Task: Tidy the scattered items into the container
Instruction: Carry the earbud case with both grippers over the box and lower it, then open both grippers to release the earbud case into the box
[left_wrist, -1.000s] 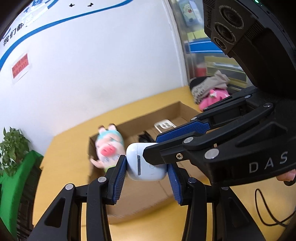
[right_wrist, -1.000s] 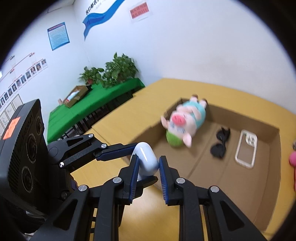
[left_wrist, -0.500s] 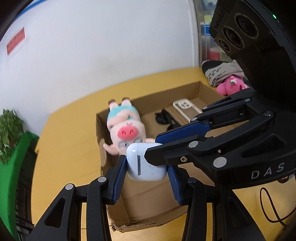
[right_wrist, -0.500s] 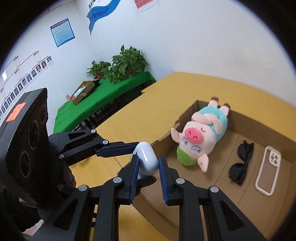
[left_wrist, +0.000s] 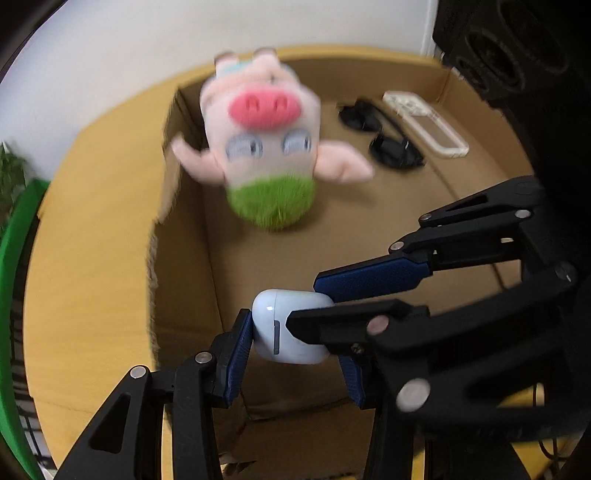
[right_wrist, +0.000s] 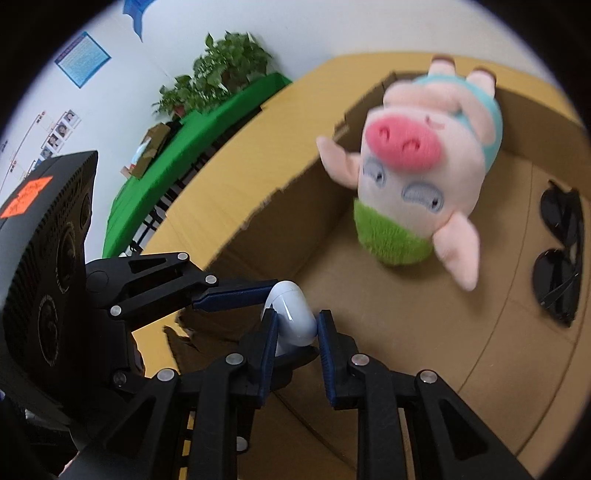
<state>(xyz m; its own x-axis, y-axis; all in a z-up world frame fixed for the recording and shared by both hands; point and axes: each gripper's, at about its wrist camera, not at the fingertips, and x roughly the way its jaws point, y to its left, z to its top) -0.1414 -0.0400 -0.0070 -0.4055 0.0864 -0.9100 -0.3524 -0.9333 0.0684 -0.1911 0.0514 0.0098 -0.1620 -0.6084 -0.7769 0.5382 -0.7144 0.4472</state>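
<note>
Between the blue pads of both hand-held grippers sits a small white earbud case (left_wrist: 291, 326): the left gripper (left_wrist: 295, 354) clamps its two sides, half open, while the right gripper (right_wrist: 295, 328) pinches its narrower edge, nearly closed, probably to steady it for lowering. It is smooth, rounded and glossy, poised above the near corner of the cardboard box (left_wrist: 184, 280). Further inside lie a plush pig (left_wrist: 266, 147), black sunglasses (left_wrist: 384, 136) and a clear phone case (left_wrist: 424, 123).

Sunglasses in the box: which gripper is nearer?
Right, narrowly. Both clamp the earbud case over the box; the right gripper reaches in from the sunglasses side, the left gripper from the opposite side.
</note>
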